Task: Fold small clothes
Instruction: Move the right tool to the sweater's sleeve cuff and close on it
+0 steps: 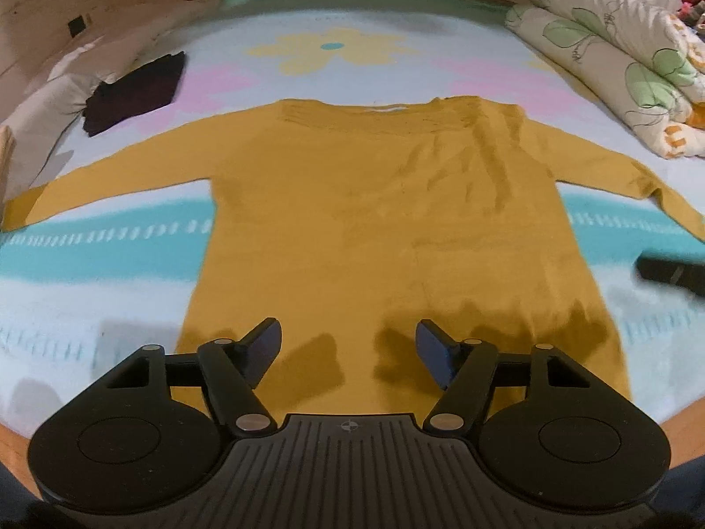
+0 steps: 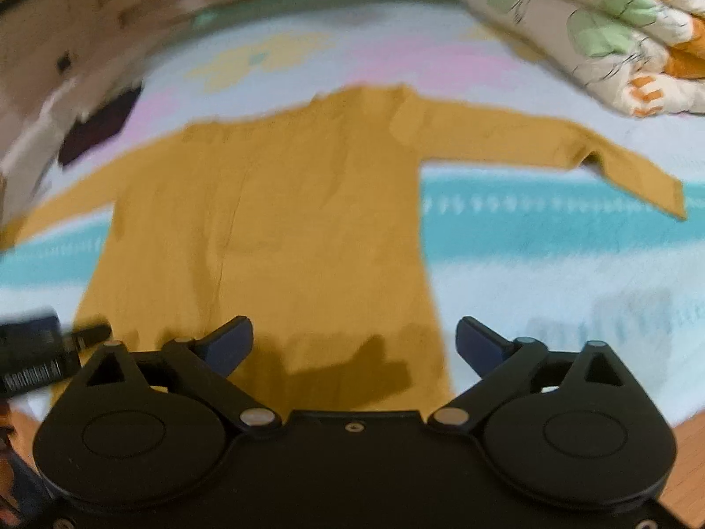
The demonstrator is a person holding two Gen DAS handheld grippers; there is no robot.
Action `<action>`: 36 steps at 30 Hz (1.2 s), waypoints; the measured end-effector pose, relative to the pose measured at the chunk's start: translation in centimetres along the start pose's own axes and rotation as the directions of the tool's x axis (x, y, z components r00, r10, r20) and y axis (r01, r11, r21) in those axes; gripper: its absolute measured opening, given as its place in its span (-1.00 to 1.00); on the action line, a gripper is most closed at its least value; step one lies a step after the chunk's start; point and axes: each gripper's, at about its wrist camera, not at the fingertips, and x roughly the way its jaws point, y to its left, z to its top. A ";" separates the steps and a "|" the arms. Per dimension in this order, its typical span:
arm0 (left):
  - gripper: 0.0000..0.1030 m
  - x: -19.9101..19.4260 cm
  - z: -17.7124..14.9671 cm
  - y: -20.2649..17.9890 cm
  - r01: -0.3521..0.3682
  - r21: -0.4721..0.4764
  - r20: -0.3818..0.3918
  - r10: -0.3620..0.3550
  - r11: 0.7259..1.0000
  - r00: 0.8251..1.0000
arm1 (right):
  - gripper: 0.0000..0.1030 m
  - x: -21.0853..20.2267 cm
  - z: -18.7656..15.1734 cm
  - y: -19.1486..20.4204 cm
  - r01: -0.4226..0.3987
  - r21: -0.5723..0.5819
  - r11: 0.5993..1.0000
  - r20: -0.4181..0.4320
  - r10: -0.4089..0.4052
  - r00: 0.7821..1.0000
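Grippers fill the lower frames: the left gripper (image 1: 348,352) and right gripper (image 2: 354,346) both stand open, holding nothing, above the hem of a mustard-yellow long-sleeved knit top (image 1: 374,220) spread flat on the flower-patterned bed sheet (image 1: 110,264). Farther back, upper left, lies a dark folded garment (image 1: 132,94); upper right, a rolled floral quilt (image 1: 617,66).

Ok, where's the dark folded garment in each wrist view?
Left wrist view: dark folded garment at upper left, beyond the mustard shirt's sleeve.
Right wrist view: same garment, blurred, at far left.
Shared landmark: floral quilt at upper right.
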 end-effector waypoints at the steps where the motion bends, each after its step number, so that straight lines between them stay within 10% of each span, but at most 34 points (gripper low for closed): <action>1: 0.29 -0.2 0.6 -0.1 -0.003 0.006 0.009 0.003 1.000 1.000 | 0.90 -0.5 0.8 -0.7 -0.003 0.008 1.000 0.020 0.003 1.000; 10: 0.29 -1.0 6.0 -1.6 -0.031 0.034 0.106 0.027 0.999 0.994 | 0.89 -0.2 9.1 -12.4 0.117 0.110 0.987 0.042 -0.122 0.992; 14: 0.29 -0.6 7.7 -3.4 -0.035 0.090 0.124 0.024 0.995 0.992 | 0.56 2.1 11.4 -19.3 0.125 0.205 0.971 -0.006 -0.126 0.992; 23: 0.29 3.3 9.0 -6.1 -0.011 0.134 0.056 0.003 0.991 0.998 | 0.27 6.7 11.6 -33.3 0.217 0.450 0.866 -0.039 -0.224 0.974; 34: 0.29 6.6 9.3 -6.0 -0.042 0.154 -0.018 0.045 0.987 0.999 | 0.07 11.3 7.8 -41.3 0.053 0.711 0.701 0.045 -0.120 0.992; 35: 0.29 6.7 9.5 -5.9 -0.042 0.152 -0.021 0.046 0.988 0.999 | -0.10 11.5 7.8 -41.5 0.045 0.714 0.699 0.054 -0.119 0.991; 36: 0.29 6.7 9.7 -5.8 -0.040 0.149 -0.024 0.044 0.988 0.999 | -0.71 11.6 7.9 -41.5 0.051 0.714 0.698 0.052 -0.126 0.991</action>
